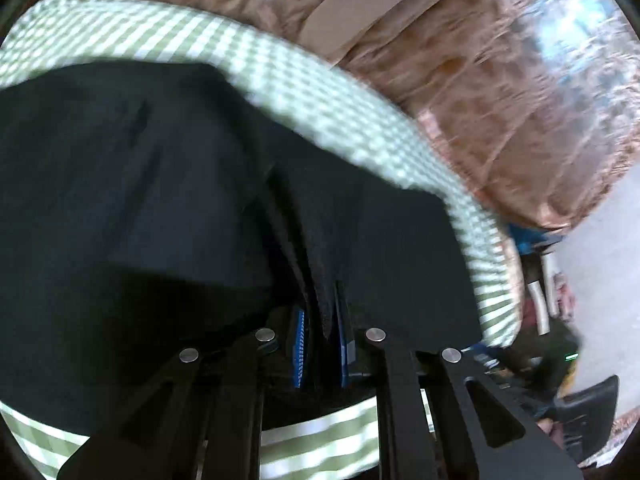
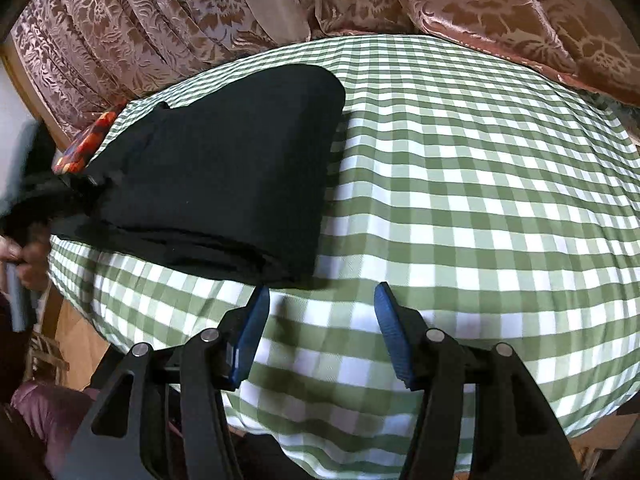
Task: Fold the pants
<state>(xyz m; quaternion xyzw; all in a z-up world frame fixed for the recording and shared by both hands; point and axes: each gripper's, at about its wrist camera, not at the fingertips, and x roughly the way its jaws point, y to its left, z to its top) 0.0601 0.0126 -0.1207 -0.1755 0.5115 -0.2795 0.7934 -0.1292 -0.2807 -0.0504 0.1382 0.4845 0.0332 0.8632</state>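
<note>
The black pants [image 2: 224, 168] lie folded into a thick stack on the left part of a table covered with a green-and-white checked cloth [image 2: 460, 200]. In the left wrist view the pants [image 1: 140, 200] fill most of the picture. My left gripper [image 1: 322, 320] is shut on a bunched edge of the black fabric, which sits pinched between its blue pads [image 1: 300, 344]. My right gripper [image 2: 320, 292] hovers open over the bare cloth just in front of the stack's near right corner, with nothing between its fingers. A person's hand [image 2: 28, 264] shows at the stack's left end.
A brown floral curtain [image 2: 160, 20] hangs close behind the table. An orange-and-red patterned object [image 2: 86, 140] lies at the table's left edge beside the pants. Wooden floor [image 2: 76, 336] shows below the table's left side. The left wrist view is motion-blurred.
</note>
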